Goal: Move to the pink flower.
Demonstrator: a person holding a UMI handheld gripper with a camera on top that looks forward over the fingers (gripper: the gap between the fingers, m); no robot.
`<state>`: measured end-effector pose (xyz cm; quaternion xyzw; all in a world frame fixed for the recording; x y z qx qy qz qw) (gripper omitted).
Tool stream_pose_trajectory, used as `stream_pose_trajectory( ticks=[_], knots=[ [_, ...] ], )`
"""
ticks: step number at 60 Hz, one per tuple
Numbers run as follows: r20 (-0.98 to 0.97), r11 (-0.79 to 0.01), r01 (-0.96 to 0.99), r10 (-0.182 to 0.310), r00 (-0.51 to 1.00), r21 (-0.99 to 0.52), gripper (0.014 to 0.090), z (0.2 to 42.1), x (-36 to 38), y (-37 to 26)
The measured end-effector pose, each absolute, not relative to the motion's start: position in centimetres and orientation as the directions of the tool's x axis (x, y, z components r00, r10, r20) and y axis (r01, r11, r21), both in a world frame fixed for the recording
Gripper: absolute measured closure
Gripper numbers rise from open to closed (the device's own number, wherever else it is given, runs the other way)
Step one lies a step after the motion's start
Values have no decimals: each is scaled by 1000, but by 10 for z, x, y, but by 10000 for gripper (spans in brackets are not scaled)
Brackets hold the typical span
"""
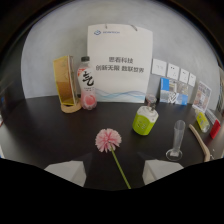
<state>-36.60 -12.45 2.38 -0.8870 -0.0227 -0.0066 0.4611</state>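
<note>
While parted, fingers (111,171) astride the pink flower's (108,139) stem, untouching.

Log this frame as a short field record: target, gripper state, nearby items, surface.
target: pink flower on a green stem, lying on the table just ahead of the fingers
gripper: gripper open, stem running between its fingers
nearby: lime-green container, clear plastic measuring cylinder, peach drink bottle
backdrop: white paper bag
surface: dark table
</note>
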Motion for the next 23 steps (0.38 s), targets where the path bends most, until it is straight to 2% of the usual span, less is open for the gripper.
stream_pose_trajectory(
  ticks=[23],
  knots=[
    [40,-583,42,17,999,-812,190,19,-365,-116]
  ],
)
